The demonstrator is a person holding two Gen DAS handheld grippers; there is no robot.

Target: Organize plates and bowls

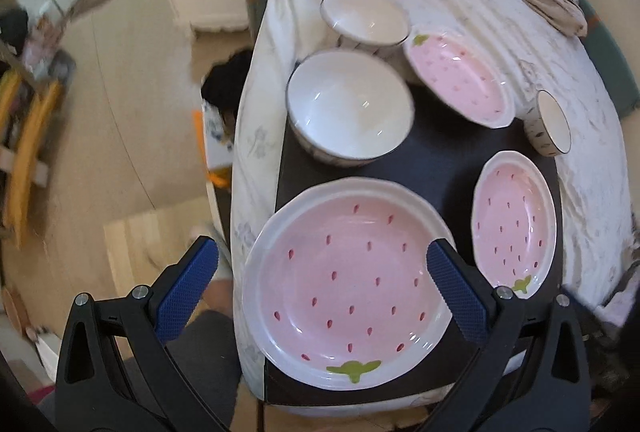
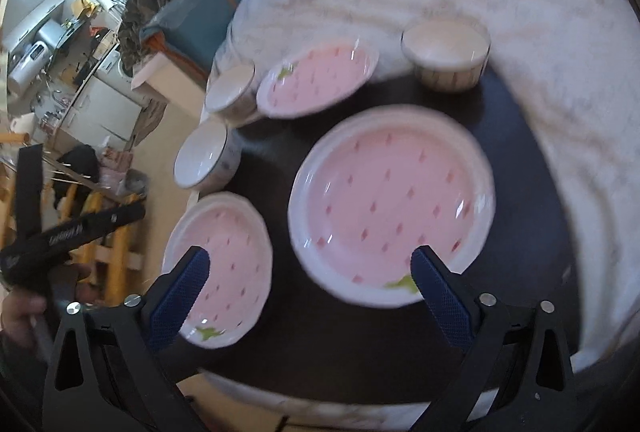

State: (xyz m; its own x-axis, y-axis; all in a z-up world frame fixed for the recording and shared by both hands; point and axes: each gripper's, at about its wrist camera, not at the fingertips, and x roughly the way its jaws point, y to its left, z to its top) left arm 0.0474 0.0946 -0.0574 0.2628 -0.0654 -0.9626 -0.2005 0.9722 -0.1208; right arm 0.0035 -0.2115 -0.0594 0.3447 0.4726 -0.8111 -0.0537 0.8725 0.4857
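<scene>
Three glossy pink strawberry plates and three round white bowls sit on a dark mat over a white cloth — the left gripper and right gripper both gape wide, holding nothing.

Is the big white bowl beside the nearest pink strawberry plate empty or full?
Empty. The big white bowl stands upright and its glossy white inside shows bare to the bottom, with only light glints.
</scene>
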